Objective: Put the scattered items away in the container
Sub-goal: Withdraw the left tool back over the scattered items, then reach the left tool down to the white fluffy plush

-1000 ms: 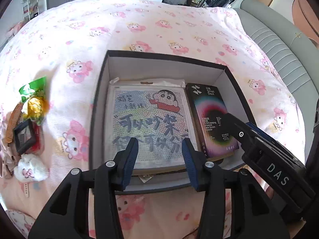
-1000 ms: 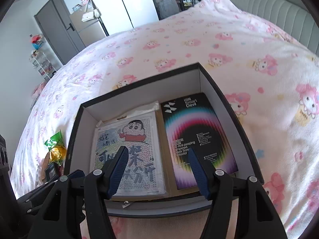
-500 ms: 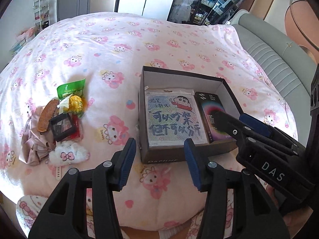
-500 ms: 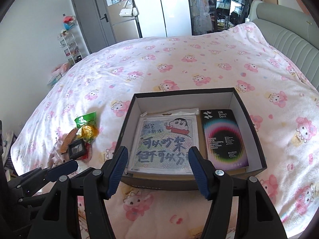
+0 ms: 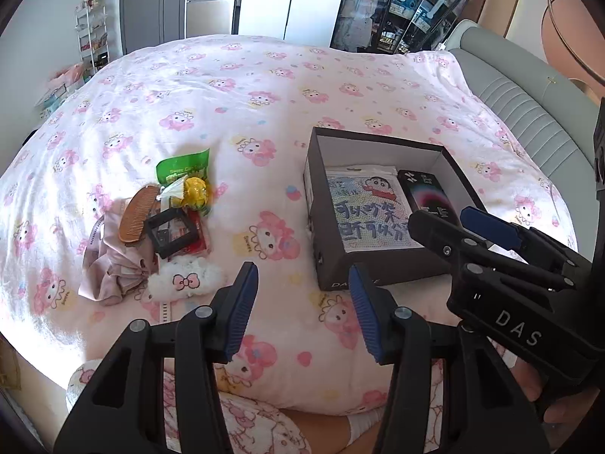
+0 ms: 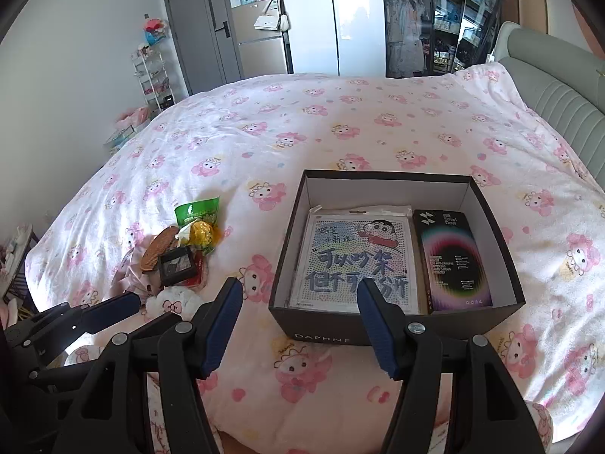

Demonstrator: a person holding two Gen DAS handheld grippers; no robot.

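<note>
**Both tongs spread and empty over the bed; a pile left, the box right**

A bed under a pink cartoon-print blanket (image 6: 340, 121) fills both views, with a grey door (image 6: 196, 26) and white wardrobe (image 6: 355, 15) behind it and a padded grey headboard (image 5: 529, 102) along the right edge; a white wire shelf (image 6: 151, 75) stands at the far left wall.

On the left of the blanket the scattered items lie bunched and touching: a green snack packet (image 5: 183, 166) farthest back; a yellow wrapped sweet (image 5: 194, 191) just in front of it; a brown comb (image 5: 138, 213) to its left, lying on crumpled pink cloth (image 5: 109, 265); a small black square case (image 5: 172, 231) over something red; a white fluffy piece with a pink bow (image 5: 185, 279) nearest the camera (what lies under the heap is hidden).

The left gripper (image 5: 302, 304) hangs above bare blanket between pile and box, jaws spread, nothing in them.

To the right, well apart from the pile, sits the black open box (image 6: 401, 323), marked DAPHNE on its front wall; inside, flat on the bottom, a cartoon-printed sheet pack (image 6: 357, 257) fills the left side and a dark screen-protector package (image 6: 452, 261) lies just beside it on the right.

The right gripper (image 6: 298, 325) hovers before the box's near left corner, jaws spread and empty.
</note>
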